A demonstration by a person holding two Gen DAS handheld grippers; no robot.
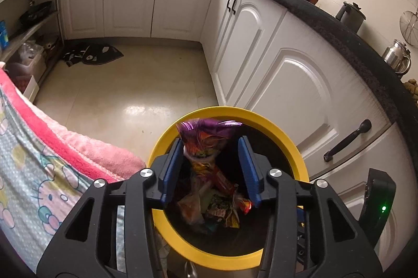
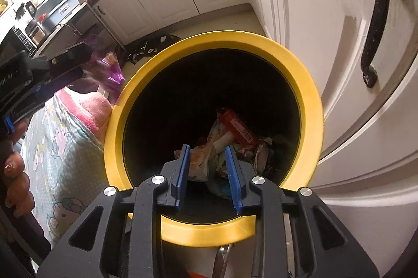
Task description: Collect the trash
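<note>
The left gripper [image 1: 210, 168] hangs directly above the mouth of the yellow-rimmed bin [image 1: 284, 131], its blue pads spread wide. A purple snack wrapper [image 1: 206, 137] sits between them, touching the pad at 9 o'clock and clear of the one at 3 o'clock. It looks blurred, so I judge it is let go and dropping rather than held. Holding the gripper over the centre of the opening makes sense, since the wrapper can then fall onto the trash pile [image 1: 216, 202] at the bottom instead of catching the rim.

The right gripper [image 2: 206, 173] points into the same bin from the 6 o'clock side of the rim, moderately open with nothing between its pads, likely waiting clear. The bin stands on the floor against a white cabinet [image 2: 313, 24] at 3 o'clock, with a pink blanket [image 2: 88, 108] at 9 o'clock.
</note>
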